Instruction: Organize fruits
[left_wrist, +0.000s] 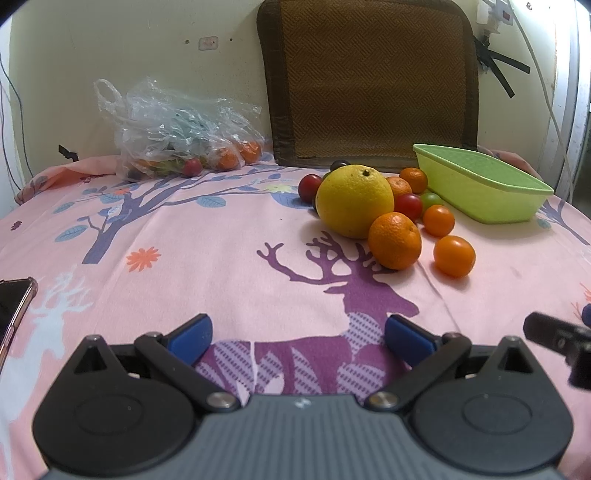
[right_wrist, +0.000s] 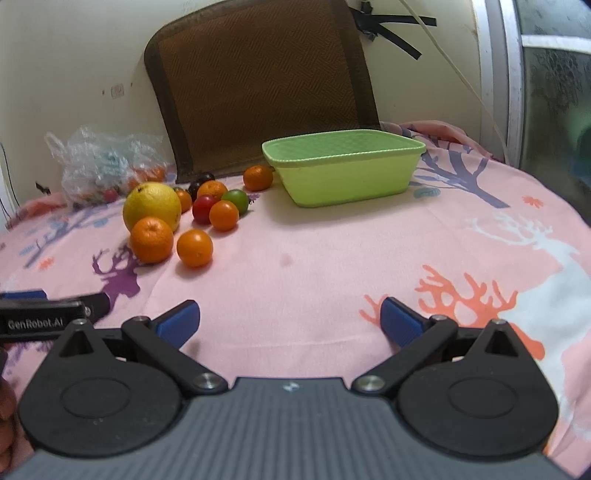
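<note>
**Fruit heap waiting beside an empty green tub**

Pink cloth printed with deer and branching trees (right_wrist: 295, 258) covers the surface, with a brown woven mat (right_wrist: 258, 81) leaning on the cream wall behind. Near the mat sits a lime-green rectangular plastic tub (right_wrist: 347, 177), and nothing shows above its rim. Just to its left lies the loose pile: a large yellow citrus fruit (right_wrist: 152, 205), a dimpled orange mandarin (right_wrist: 151, 240) touching its front, a smooth round orange fruit (right_wrist: 194, 248) beside that, and smaller red, green, dark and orange pieces bunched behind. A crumpled clear plastic bag (left_wrist: 177, 133) with more fruit lies well apart to the far left.

Both tools hover low over the cloth, short of the pile. The left tongs (left_wrist: 299, 334) and the right tongs (right_wrist: 290, 323) stand spread wide, blue pads apart, with nothing between them.

The step in hand looks like a first pick. The smooth orange fruit stands clearest of its neighbours, so it is the sensible start: bring the pads down either side of its widest part, close gently since round fruit rolls, and lift straight up before carrying it over the tub rim. The big yellow one is probably best left until the small ones leaning on it are gone
</note>
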